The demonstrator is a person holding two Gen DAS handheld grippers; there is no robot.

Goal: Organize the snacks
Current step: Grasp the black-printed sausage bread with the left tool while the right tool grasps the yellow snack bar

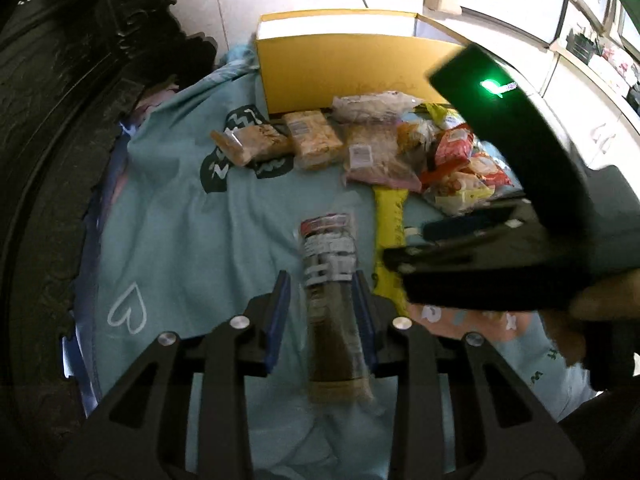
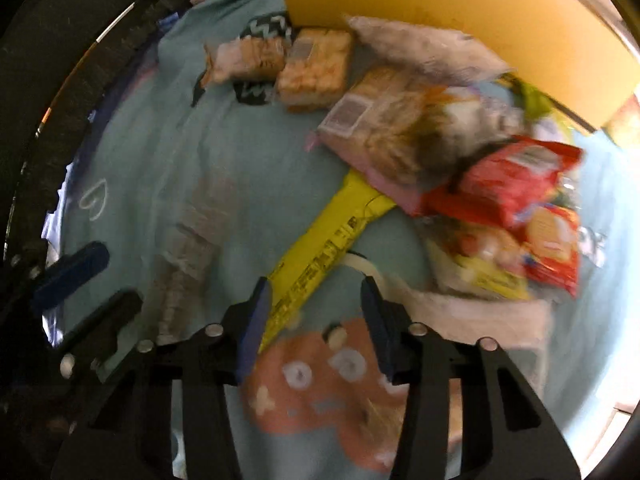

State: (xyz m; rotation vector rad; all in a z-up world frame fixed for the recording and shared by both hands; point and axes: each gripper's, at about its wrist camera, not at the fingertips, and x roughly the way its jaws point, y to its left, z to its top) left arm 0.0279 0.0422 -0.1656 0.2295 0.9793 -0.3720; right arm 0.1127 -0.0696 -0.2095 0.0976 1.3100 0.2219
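The left gripper (image 1: pixel 322 284) is lying spread around a clear cookie sleeve (image 1: pixel 332 292); the right gripper (image 2: pixel 316 288) is hovering spread over a yellow packet (image 2: pixel 320 252) near the snack pile (image 2: pixel 460 152).

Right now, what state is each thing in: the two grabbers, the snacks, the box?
Left gripper: open, its fingers either side of a clear packet, grip not certain.
Right gripper: open, empty, above the yellow packet.
Yellow packet: flat on the bedspread.
Snack pile: loose, unsorted.
Yellow box: open.
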